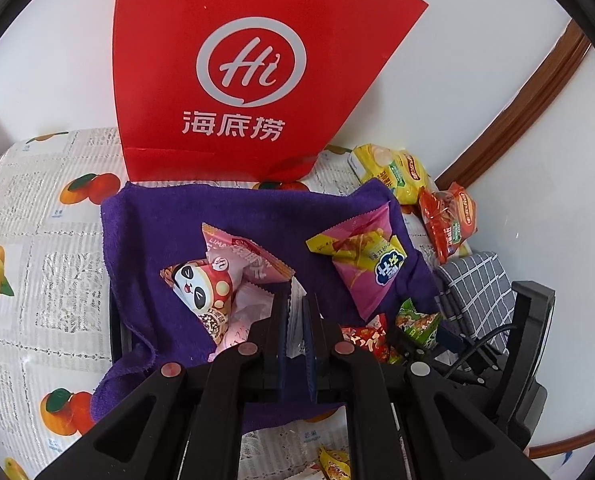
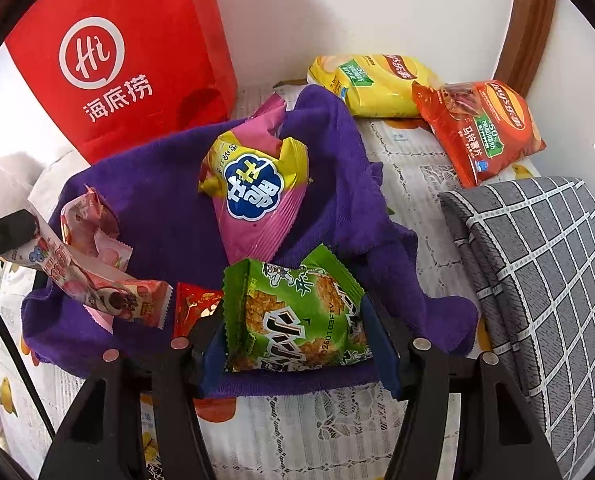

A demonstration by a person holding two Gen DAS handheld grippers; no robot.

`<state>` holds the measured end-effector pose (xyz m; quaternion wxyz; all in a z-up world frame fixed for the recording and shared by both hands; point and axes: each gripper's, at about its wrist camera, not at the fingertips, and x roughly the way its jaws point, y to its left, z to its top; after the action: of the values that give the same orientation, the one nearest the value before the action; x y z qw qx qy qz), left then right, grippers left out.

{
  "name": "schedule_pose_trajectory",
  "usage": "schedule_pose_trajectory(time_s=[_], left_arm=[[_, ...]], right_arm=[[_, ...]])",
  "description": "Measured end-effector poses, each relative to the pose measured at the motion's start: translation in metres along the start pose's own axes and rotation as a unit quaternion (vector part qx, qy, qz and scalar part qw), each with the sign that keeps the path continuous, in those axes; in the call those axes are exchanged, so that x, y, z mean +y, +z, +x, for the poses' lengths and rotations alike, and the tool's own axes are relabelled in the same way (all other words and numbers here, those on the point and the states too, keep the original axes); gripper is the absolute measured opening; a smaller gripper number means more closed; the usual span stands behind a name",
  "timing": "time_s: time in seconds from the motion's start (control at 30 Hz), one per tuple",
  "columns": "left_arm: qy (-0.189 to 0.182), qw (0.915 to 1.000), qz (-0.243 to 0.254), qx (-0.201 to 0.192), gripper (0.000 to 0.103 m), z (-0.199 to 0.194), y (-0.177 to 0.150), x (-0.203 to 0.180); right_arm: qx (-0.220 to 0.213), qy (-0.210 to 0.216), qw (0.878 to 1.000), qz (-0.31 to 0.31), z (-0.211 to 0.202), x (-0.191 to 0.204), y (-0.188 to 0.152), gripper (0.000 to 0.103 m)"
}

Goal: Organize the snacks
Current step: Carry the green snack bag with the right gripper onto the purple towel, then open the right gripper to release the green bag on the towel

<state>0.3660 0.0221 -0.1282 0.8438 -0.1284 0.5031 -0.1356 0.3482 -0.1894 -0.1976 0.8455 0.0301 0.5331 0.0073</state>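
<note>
A purple towel [image 1: 169, 220] lines a dark basket and holds snack packs. My left gripper [image 1: 295, 300] is shut on a thin white and pink snack wrapper [image 1: 297, 322], which also shows in the right wrist view [image 2: 97, 280], just over the towel. Beside it lie a panda pack [image 1: 203, 288] and a pink pack [image 1: 253, 258]. A pink and yellow pack [image 1: 367, 260] [image 2: 253, 188] lies in the middle. My right gripper [image 2: 293, 320] is shut on a green snack pack [image 2: 293, 316] [image 1: 417, 320] over the towel's near edge. A small red pack [image 2: 195, 304] lies next to it.
A red paper bag [image 1: 253, 72] [image 2: 117, 56] stands against the wall behind the towel. A yellow chip bag [image 2: 369, 84] and a red chip bag [image 2: 481, 128] lie at the back right. A grey checked cushion [image 2: 545, 264] lies on the right. A fruit-print cloth [image 1: 37, 240] covers the table.
</note>
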Motion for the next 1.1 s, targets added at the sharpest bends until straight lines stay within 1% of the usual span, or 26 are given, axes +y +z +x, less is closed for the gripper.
schedule_pose_trajectory(time_s=[0.1, 0.4, 0.53, 0.6, 0.73, 1.1], left_arm=[[0.001, 1.0000, 0.000, 0.003, 0.008, 0.002, 0.000, 0.001], [0.002, 0.9999, -0.010, 0.012, 0.008, 0.012, 0.000, 0.005], [0.002, 0.9998, -0.016, 0.012, 0.008, 0.014, 0.001, 0.008], [-0.001, 0.9997, -0.019, 0.013, 0.008, 0.015, 0.001, 0.010], [-0.005, 0.9996, -0.025, 0.015, 0.008, 0.016, 0.002, 0.013], [-0.010, 0.9993, -0.031, 0.018, 0.008, 0.017, 0.003, 0.016]], right_arm=[[0.002, 0.003, 1.000, -0.003, 0.000, 0.000, 0.000, 0.062], [0.013, 0.005, 1.000, -0.016, 0.001, -0.001, 0.001, 0.064], [0.000, 0.015, 1.000, -0.009, -0.004, 0.001, 0.000, 0.066], [-0.007, 0.018, 1.000, -0.010, -0.008, 0.002, 0.000, 0.069], [-0.027, 0.025, 0.999, -0.013, -0.019, 0.005, 0.000, 0.070], [-0.060, 0.037, 0.997, -0.007, -0.046, 0.008, 0.003, 0.070]])
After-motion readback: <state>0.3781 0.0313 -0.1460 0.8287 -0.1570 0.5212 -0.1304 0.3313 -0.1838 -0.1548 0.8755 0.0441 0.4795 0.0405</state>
